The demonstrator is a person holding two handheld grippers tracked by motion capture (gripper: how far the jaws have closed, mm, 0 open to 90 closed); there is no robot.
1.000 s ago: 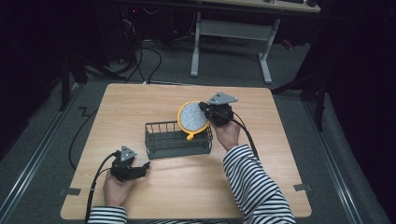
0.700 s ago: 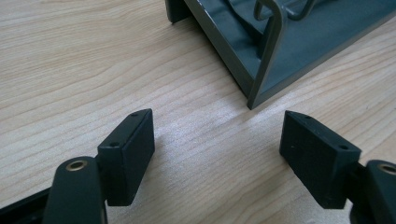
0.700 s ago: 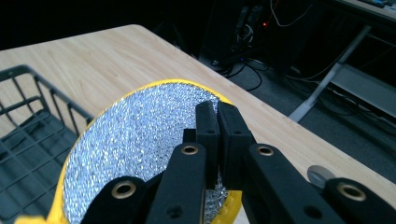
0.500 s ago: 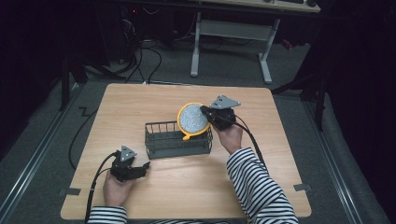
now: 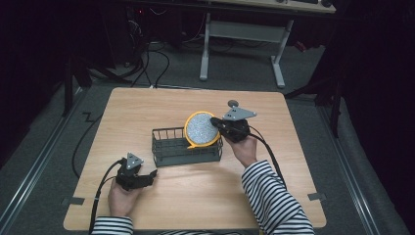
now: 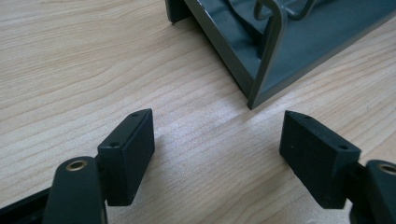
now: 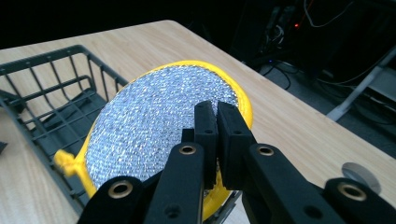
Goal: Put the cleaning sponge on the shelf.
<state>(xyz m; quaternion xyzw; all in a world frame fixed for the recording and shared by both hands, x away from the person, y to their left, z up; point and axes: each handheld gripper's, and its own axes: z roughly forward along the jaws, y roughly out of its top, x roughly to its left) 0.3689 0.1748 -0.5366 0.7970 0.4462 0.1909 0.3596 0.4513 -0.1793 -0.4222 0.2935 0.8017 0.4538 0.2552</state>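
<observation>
A round scrubber pad (image 5: 201, 129) (image 7: 154, 121), silver mesh with a yellow rim, is held tilted over the right end of a dark grey wire basket (image 5: 171, 147) (image 7: 42, 93). My right gripper (image 5: 215, 123) (image 7: 216, 121) is shut on the pad's rim, its jaws pressed together. My left gripper (image 5: 149, 175) (image 6: 217, 154) rests on the table at the near left, jaws wide apart with bare wood between them. A corner of the basket (image 6: 261, 60) lies just beyond those jaws.
The wooden table (image 5: 147, 105) has free room on its far half and along the near edge. Cables trail from both grippers off the front. A desk frame (image 5: 244, 34) and cables stand on the floor behind the table.
The pad and my right gripper have hardly shifted, staying over the basket's right end. The left gripper has not moved.
</observation>
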